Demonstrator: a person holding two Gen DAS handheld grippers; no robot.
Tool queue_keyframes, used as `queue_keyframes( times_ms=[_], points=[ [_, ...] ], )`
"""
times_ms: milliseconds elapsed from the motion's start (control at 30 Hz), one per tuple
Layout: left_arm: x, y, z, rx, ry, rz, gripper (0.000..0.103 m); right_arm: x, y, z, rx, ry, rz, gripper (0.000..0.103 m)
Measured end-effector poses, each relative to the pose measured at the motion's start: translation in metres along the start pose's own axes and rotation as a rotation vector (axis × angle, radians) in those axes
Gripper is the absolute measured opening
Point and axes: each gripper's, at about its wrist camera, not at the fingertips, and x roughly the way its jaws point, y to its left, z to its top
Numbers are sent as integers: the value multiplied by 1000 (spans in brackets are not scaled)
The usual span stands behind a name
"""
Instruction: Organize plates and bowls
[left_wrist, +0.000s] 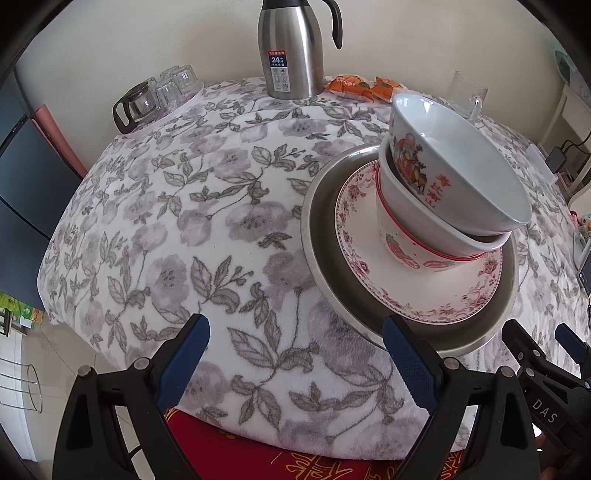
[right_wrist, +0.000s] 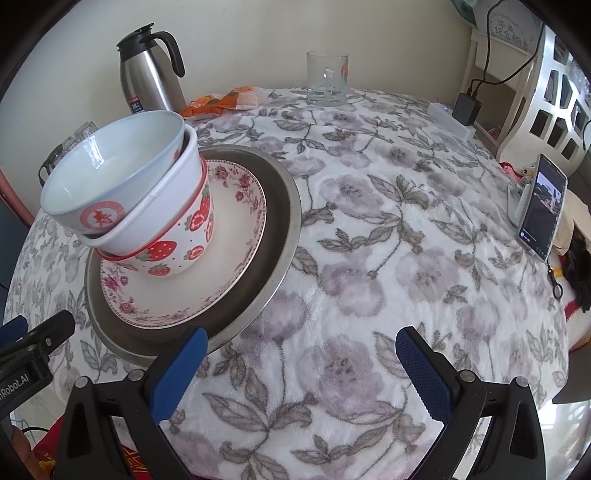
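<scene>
A stack stands on the floral tablecloth: a steel plate (left_wrist: 321, 229) at the bottom, a rose-patterned plate (left_wrist: 373, 266) on it, then a strawberry bowl (left_wrist: 402, 251), a white bowl (left_wrist: 410, 206) and a pale blue bowl (left_wrist: 465, 162) tilted on top. The stack also shows in the right wrist view: steel plate (right_wrist: 280, 206), rose plate (right_wrist: 236, 229), strawberry bowl (right_wrist: 177, 251), blue bowl (right_wrist: 110, 166). My left gripper (left_wrist: 295, 354) is open and empty, in front of the stack and to its left. My right gripper (right_wrist: 301, 363) is open and empty, in front of the stack and to its right.
A steel thermos jug (left_wrist: 291, 48) stands at the back. Upturned glasses on a tray (left_wrist: 162, 92) sit at the back left. Orange snack packets (left_wrist: 365, 86) and a glass mug (right_wrist: 327, 77) are at the back. A phone on a stand (right_wrist: 543, 206) is at the right.
</scene>
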Motion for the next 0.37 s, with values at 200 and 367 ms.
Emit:
queue_keyframes(
  times_ms=[200,367],
  points=[
    [-3,-2,0,8,-17,13,95,1,-2,-1,2,3,2,103],
    [-2,-2,0,4,-10,8,95,2,-3,-2,6,6,2,103]
  ],
)
